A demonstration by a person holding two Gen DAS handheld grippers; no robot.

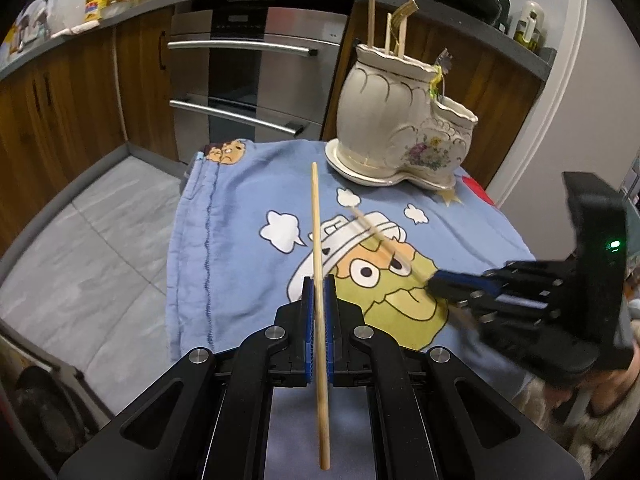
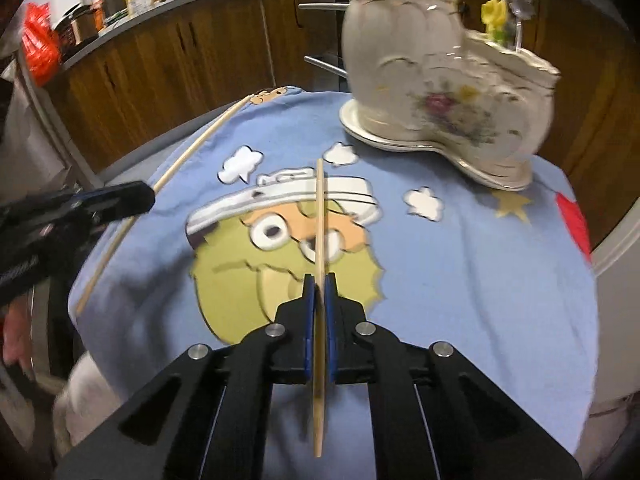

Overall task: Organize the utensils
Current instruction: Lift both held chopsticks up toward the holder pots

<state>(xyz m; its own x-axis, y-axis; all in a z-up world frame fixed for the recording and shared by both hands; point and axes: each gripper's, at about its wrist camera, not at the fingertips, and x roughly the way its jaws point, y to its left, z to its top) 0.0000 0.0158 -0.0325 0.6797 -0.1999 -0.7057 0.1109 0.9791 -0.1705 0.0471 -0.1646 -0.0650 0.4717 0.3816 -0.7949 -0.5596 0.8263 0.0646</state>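
Currently: each gripper clamps one chopstick above the blue cloth [image 1: 240, 272].

Left gripper [image 1: 319, 280] grasps the left chopstick [image 1: 318, 240]; right gripper [image 2: 319, 280] grasps the right chopstick [image 2: 320, 216]. Only the left view shows utensils standing in the ceramic holder [image 1: 384, 120] (blurred in the right view).

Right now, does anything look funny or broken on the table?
Nothing looks broken or spilled. The boot-shaped vase stands upright on the blue cartoon cloth with utensils inside. Each gripper simply holds one chopstick: left gripper, right gripper. The right view is just blurry.
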